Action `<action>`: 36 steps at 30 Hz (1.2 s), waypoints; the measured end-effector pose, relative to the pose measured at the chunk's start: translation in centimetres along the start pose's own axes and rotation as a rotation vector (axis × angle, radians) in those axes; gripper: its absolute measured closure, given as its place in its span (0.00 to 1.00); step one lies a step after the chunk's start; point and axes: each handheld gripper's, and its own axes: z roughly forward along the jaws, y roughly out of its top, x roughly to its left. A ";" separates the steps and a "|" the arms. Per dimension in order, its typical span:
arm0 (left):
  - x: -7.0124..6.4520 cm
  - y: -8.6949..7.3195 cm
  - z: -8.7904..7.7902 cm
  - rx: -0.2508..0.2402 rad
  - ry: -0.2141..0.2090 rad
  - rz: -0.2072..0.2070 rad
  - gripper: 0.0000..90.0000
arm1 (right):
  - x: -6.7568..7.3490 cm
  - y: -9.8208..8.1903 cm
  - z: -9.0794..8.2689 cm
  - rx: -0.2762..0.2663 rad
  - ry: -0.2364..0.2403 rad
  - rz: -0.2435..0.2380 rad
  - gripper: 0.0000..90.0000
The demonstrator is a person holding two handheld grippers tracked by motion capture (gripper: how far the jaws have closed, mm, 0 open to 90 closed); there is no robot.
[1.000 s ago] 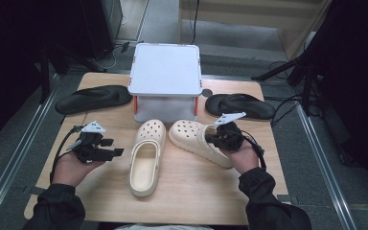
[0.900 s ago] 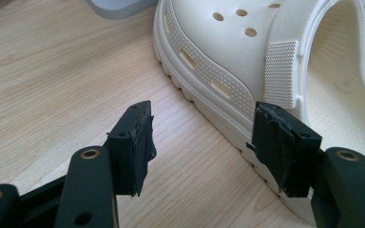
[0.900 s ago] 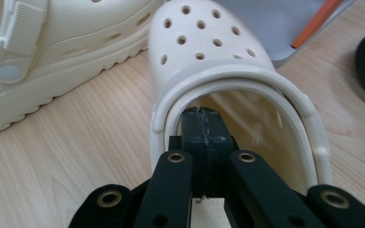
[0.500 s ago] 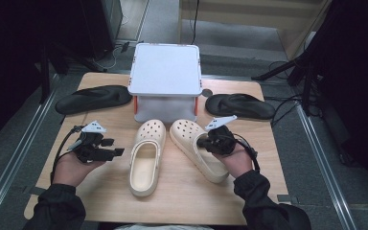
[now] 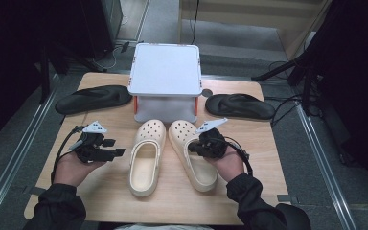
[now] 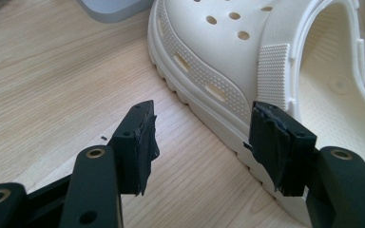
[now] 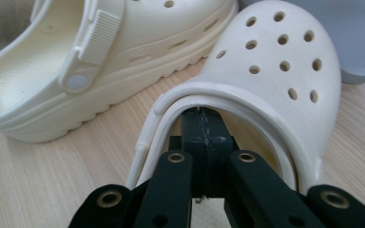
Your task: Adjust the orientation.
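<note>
Right clog (image 5: 191, 153) on bench (image 5: 258, 143), toe toward box (image 5: 165, 79); right gripper (image 5: 206, 143) reaching into its opening, jaws together, for nudging parallel to left clog (image 5: 146, 158). Left gripper (image 5: 112, 153) beside left clog, jaws apart, just narrowing slightly, nothing between.

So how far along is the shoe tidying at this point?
Looks done: the left clog and right clog lie side by side, toes toward the lidded box.
In hand: the right gripper, fingers shut, sits inside the right clog's opening; the left gripper is open beside the left clog.
Probably left: the black flip-flops lie apart, either side of the box.
</note>
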 end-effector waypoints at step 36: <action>-1.4 0.7 2.2 0.106 -0.179 -0.034 1.00 | 3.6 1.3 2.7 -0.042 0.021 0.007 1.00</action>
